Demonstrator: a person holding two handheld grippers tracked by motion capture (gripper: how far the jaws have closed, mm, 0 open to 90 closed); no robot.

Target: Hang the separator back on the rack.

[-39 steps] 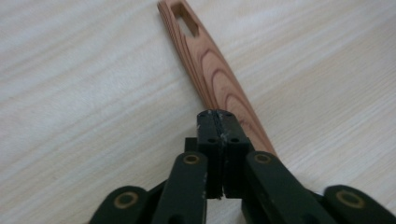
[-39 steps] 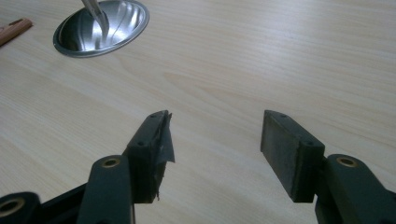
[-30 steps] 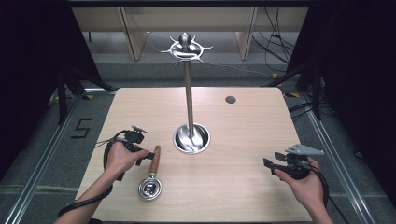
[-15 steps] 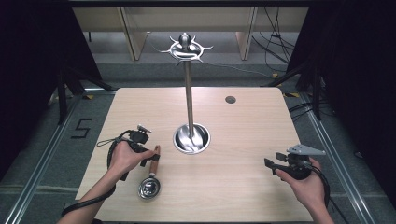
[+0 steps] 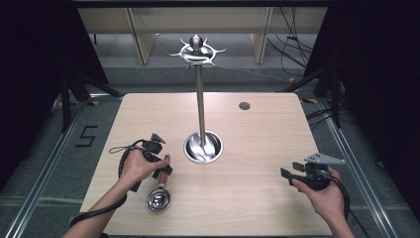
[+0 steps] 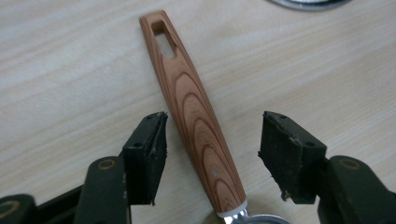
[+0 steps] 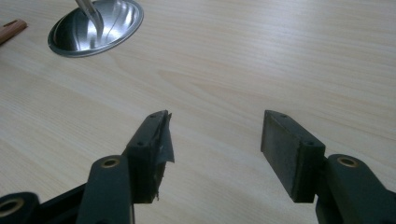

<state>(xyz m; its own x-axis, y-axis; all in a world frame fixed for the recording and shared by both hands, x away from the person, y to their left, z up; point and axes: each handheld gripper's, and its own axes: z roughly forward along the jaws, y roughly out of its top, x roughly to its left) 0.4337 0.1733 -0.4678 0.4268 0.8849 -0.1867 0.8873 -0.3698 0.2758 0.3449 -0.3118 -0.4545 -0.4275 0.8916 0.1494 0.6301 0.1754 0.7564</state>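
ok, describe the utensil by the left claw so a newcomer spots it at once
Start at the tall steel hook stand mid-table, then look toward the near left. The utensil lies flat there, its wood-grain handle between the open left claw jaws. Slotted wooden handle plus shiny round metal head: nothing else matches.

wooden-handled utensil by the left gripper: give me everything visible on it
The utensil lies flat on the table, handle pointing toward the stand's base. Its handle looks like brown grained wood, tapered, with a slot-shaped hanging hole near the tip. A white collar joins it to a shiny round metal head, whose exact type I cannot tell. The left gripper straddles the handle, its jaws having just been opening, pads clear of the wood.
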